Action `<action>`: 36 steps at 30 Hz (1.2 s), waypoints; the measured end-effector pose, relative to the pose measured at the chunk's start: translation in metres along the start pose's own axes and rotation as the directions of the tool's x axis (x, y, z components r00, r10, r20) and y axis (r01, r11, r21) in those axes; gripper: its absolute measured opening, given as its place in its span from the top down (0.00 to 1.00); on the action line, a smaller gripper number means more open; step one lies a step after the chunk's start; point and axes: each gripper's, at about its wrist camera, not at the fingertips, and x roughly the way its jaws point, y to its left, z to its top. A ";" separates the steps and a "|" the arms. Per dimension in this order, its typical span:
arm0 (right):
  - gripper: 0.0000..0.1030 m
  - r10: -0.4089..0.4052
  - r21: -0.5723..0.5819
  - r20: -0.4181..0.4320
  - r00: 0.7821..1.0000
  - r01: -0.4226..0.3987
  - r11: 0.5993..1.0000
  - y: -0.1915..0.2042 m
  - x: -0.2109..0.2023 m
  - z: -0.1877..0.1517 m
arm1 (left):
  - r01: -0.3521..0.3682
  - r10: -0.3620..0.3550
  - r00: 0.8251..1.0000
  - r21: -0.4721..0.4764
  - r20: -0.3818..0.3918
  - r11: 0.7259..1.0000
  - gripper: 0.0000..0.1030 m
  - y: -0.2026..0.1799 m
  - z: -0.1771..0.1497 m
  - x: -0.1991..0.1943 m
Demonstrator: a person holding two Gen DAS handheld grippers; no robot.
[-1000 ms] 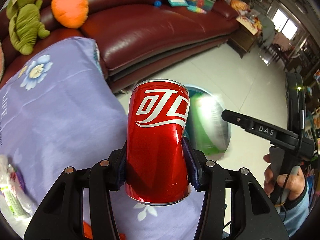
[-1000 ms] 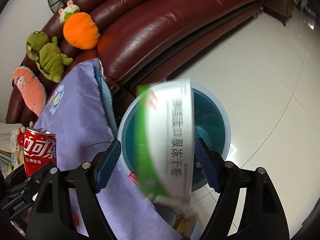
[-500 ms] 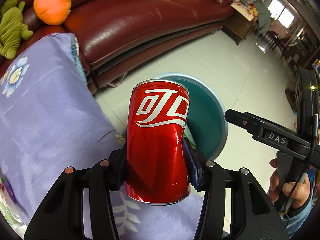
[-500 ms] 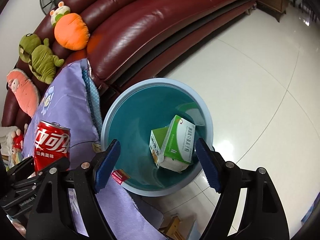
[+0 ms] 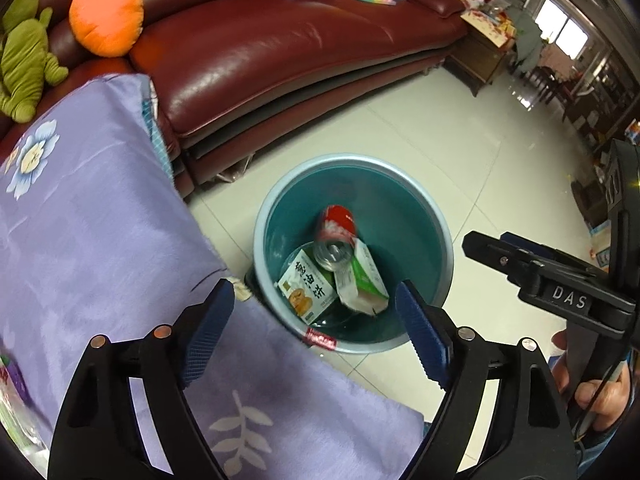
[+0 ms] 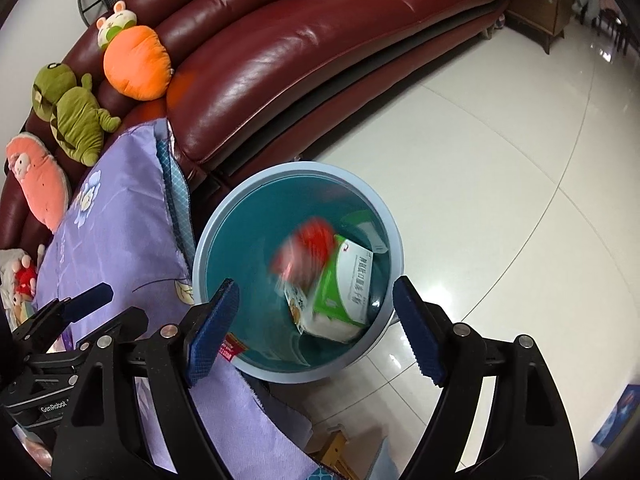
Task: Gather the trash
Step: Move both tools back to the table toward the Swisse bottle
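A teal trash bin [image 5: 424,200] stands on the tiled floor beside the table's edge; it also shows in the right wrist view [image 6: 224,224]. Inside it, a red cola can [image 5: 335,236] is blurred in motion above a green and white box [image 5: 364,280] and a snack box [image 5: 306,286]. The can [image 6: 306,254] and the green box [image 6: 344,284] show in the right wrist view too. My left gripper [image 5: 316,336] is open and empty above the bin. My right gripper [image 6: 316,328] is open and empty above the bin.
A purple flowered cloth [image 5: 92,240] covers the table at left. A dark red leather sofa [image 5: 280,52] curves behind the bin, with plush toys [image 6: 132,60] on it. White tiled floor [image 6: 500,168] spreads to the right. The right gripper's body [image 5: 560,292] is at the right.
My left gripper opened and let go of the red cola can, which has dropped into the bin onto the boxes. The right gripper stays open over the bin.
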 end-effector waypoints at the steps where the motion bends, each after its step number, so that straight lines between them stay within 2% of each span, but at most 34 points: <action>1: 0.26 -0.003 -0.004 0.000 1.000 0.003 1.000 0.001 -0.001 -0.001 | 0.000 0.000 1.000 -0.009 0.004 1.000 0.15 0.004 -0.003 -0.003; 12: 0.24 -0.039 -0.068 -0.004 0.999 0.039 0.997 0.034 -0.021 -0.017 | 0.006 -0.003 0.999 -0.076 0.045 0.997 0.14 0.041 -0.033 -0.043; 21: 0.22 -0.014 -0.167 -0.013 1.000 0.012 0.986 0.096 -0.033 -0.043 | -0.049 0.063 0.994 -0.144 0.094 0.988 0.12 0.092 -0.071 -0.090; 29: 0.22 0.009 -0.304 -0.049 0.999 -0.024 0.953 0.170 -0.031 -0.066 | -0.108 0.147 0.981 -0.268 0.130 0.957 0.12 0.164 -0.114 -0.138; 36: 0.21 0.021 -0.408 -0.080 0.997 -0.052 0.912 0.226 -0.026 -0.086 | -0.188 0.250 0.962 -0.387 0.114 0.903 0.12 0.238 -0.157 -0.168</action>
